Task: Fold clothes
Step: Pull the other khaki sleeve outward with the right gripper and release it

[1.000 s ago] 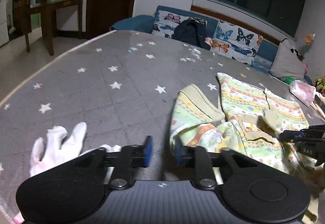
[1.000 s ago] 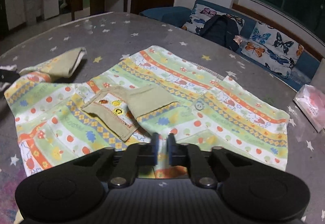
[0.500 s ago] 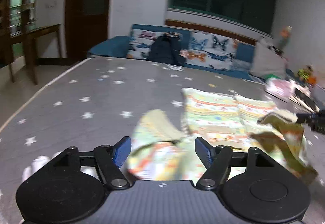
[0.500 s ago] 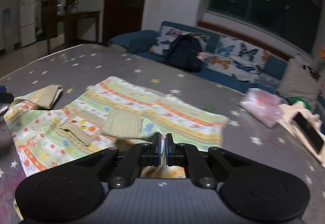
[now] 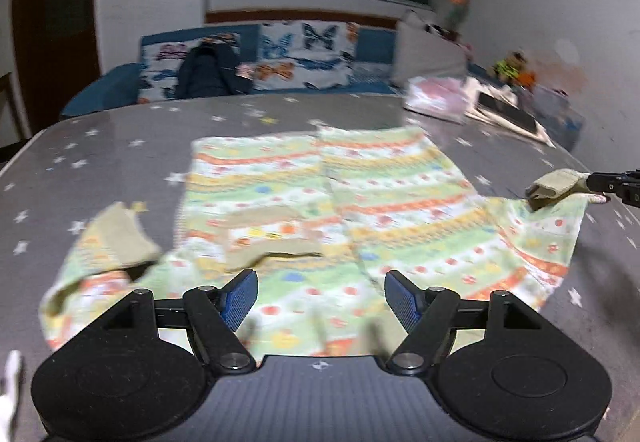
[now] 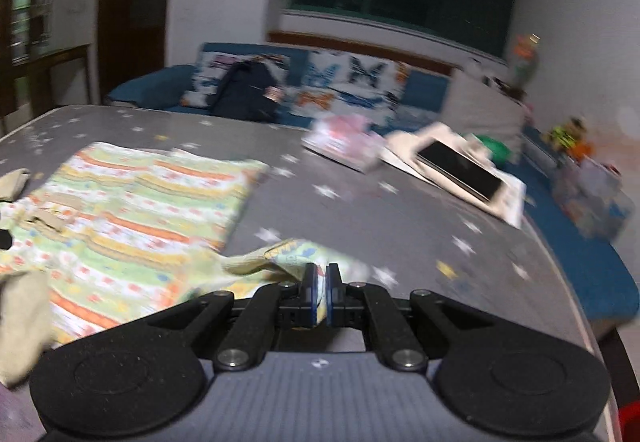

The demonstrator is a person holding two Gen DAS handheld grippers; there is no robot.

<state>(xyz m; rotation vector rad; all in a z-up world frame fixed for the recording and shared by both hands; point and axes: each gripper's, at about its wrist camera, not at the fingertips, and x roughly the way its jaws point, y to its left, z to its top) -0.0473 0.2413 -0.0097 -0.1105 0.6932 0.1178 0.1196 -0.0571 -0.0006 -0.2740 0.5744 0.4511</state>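
- Since a second ago the left gripper (image 5: 320, 298) has let the cloth go: its jaws have just been opening and now stand wide, with nothing pressed between them.
- The right gripper (image 6: 319, 292) has pulled a tan-cuffed sleeve outward, pinched tight, likely to spread it flat for folding.
- The child's striped, pastel-printed cotton shirt (image 5: 320, 193) lies open on the grey star-patterned tabletop (image 5: 120, 145).
- Beyond, the blue sofa with butterfly cushions (image 5: 280, 57).
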